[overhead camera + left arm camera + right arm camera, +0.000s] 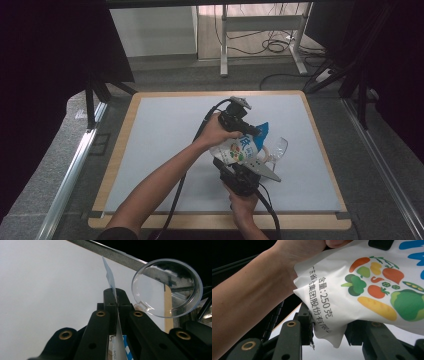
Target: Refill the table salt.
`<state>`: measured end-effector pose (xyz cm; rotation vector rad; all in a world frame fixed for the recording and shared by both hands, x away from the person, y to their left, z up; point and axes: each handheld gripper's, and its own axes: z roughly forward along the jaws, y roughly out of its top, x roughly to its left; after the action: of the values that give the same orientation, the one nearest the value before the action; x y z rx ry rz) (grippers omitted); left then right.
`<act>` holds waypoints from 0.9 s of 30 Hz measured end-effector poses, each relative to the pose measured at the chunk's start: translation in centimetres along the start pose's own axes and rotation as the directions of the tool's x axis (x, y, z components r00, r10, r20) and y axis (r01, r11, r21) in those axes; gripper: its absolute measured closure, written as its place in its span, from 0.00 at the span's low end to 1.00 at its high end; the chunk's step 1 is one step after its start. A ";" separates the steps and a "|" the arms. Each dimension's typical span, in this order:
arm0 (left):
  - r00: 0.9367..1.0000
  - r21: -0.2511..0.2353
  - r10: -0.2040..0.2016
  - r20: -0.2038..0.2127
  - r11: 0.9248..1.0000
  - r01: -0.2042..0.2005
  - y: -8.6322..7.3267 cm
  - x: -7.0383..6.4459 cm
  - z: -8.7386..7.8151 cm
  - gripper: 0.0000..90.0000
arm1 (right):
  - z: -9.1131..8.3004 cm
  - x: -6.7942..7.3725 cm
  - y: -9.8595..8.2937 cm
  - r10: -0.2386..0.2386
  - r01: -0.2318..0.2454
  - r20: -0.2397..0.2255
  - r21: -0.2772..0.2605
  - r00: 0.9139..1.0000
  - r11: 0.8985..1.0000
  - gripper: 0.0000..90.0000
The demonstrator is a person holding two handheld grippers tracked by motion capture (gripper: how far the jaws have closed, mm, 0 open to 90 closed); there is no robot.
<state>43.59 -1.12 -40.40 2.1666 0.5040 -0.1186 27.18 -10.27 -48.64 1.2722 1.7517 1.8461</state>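
1. Right of centre on the worktop (165,145), toward 3 o'clock of the grey mat, both claws meet around one bag (239,150) held up in the air.
2. The left claw (248,129) comes in from 7 o'clock along the person's left forearm. In the left gripper view its jaws are pressed together on a thin blue-and-white edge of the bag (110,277), which stands up between the tips.
3. The bag is white, with printed vegetables and dark lettering; the right gripper view shows the print on the bag (372,290) close up. It hangs tilted, its blue top corner pointing to 1 o'clock in the high view.
4. The right claw (243,176) sits below the bag at 6 o'clock, held by the right hand (245,202) near the front edge of the worktop. In the right gripper view the right claw (329,332) has its jaws spread, with the bag's lower corner hanging down between them; the left jaw touches the bag, the right jaw stands just beside it.
5. A clear cup (279,149) lies just at 3 o'clock of the bag, tipped toward it. In the left gripper view the cup (167,288) opens toward the camera at 2 o'clock of the jaw tips, close beside the bag's edge; whether they touch I cannot tell.
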 end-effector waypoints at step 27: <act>1.000 0.005 0.000 -0.003 1.000 0.000 0.0 0.1 0.1 0.99 | 0.1 -0.2 0.0 0.006 -0.006 -0.003 0.002 1.000 1.000 0.71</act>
<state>43.75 -1.15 -40.46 2.1724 0.5063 -0.1165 27.36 -10.33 -48.71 1.2772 1.7542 1.8511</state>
